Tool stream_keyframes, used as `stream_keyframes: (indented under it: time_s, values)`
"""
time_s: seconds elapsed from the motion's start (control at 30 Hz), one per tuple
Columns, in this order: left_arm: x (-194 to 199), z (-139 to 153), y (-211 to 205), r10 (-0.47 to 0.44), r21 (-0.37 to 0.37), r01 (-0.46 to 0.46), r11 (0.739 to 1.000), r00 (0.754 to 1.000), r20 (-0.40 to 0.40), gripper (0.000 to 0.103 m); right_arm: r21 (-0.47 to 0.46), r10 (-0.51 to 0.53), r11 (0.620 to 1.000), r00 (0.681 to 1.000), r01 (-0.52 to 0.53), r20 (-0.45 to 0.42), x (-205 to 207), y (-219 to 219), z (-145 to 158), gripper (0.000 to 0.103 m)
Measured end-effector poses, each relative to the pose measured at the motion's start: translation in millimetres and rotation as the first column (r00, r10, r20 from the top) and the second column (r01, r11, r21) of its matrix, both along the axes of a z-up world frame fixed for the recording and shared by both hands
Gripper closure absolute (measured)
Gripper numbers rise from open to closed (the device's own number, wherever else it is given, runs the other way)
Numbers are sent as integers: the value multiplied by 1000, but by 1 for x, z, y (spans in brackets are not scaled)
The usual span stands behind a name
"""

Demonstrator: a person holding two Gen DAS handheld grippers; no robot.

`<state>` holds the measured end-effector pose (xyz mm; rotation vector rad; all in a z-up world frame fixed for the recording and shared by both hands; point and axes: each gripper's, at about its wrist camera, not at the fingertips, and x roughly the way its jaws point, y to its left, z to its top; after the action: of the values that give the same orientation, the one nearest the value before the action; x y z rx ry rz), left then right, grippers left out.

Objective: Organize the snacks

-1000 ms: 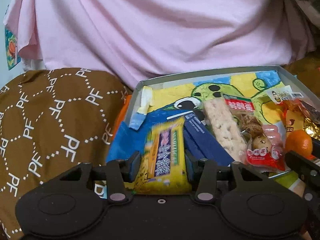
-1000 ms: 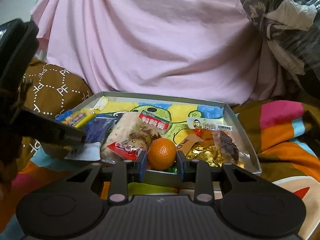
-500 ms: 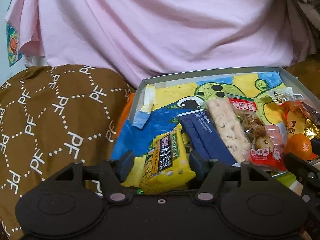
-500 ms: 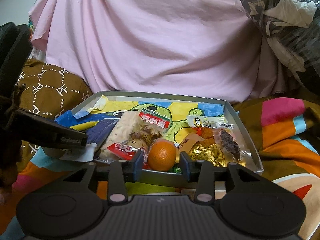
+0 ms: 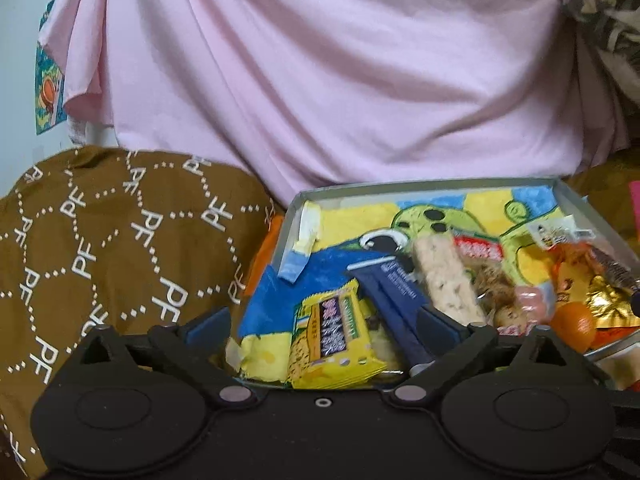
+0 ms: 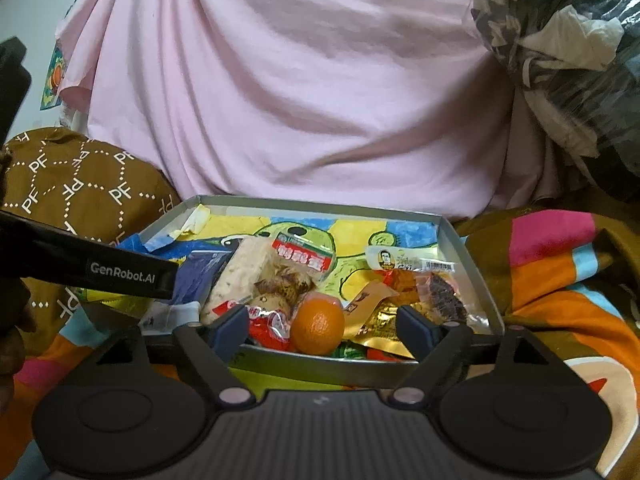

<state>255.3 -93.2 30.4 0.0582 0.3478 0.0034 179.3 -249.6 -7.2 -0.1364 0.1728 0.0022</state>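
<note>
A grey tray (image 5: 400, 185) (image 6: 320, 203) with a cartoon picture on its floor holds the snacks. A yellow snack pack (image 5: 336, 340) lies at its near left, loose between the jaws of my left gripper (image 5: 322, 326), which are still opening wide apart from it. Beside it lie a dark blue bar (image 5: 394, 292), a pale rice bar (image 5: 444, 280) and red packets. A small orange (image 6: 317, 327) rests at the tray's near edge between the jaws of my right gripper (image 6: 322, 328), also opening and clear of it. Gold wrappers (image 6: 380, 326) lie to its right.
A brown "PF" cushion (image 5: 100, 248) lies left of the tray. A pink sheet (image 5: 320, 80) covers the back. A striped blanket (image 6: 560, 280) spreads under and right of the tray. A dark plastic bag (image 6: 568, 52) sits at the upper right. The left gripper's body (image 6: 80, 264) crosses the right wrist view.
Both grippers have opened wide. The left one let go of the yellow pack, which now lies in the tray; the right one released the orange. The left gripper drew back a little.
</note>
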Motion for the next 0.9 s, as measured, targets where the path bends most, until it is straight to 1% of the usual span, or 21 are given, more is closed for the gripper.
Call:
stream_keyframes:
  time_s: [0.27, 0.43, 0.57, 0.7, 0.9]
  values:
    - [-22, 17, 2, -7, 5, 6, 1000, 999, 32, 1, 2, -21, 1000, 999, 21, 48, -19, -3, 15, 6]
    - [-41, 25, 7, 20, -20, -18, 1000, 998, 61, 1, 26, -43, 999, 997, 42, 70, -37, -9, 26, 1]
    - [-59, 27, 12, 50, -66, -45, 997, 997, 67, 1, 57, -49, 997, 996, 45, 72, -53, -15, 35, 0]
    - [-78, 26, 17, 71, -113, -64, 992, 996, 60, 1, 50, -48, 998, 995, 44, 84, -68, -16, 41, 0]
    - [-104, 25, 25, 82, -137, -73, 988, 995, 64, 1, 62, -57, 997, 994, 51, 98, -91, -17, 46, 0]
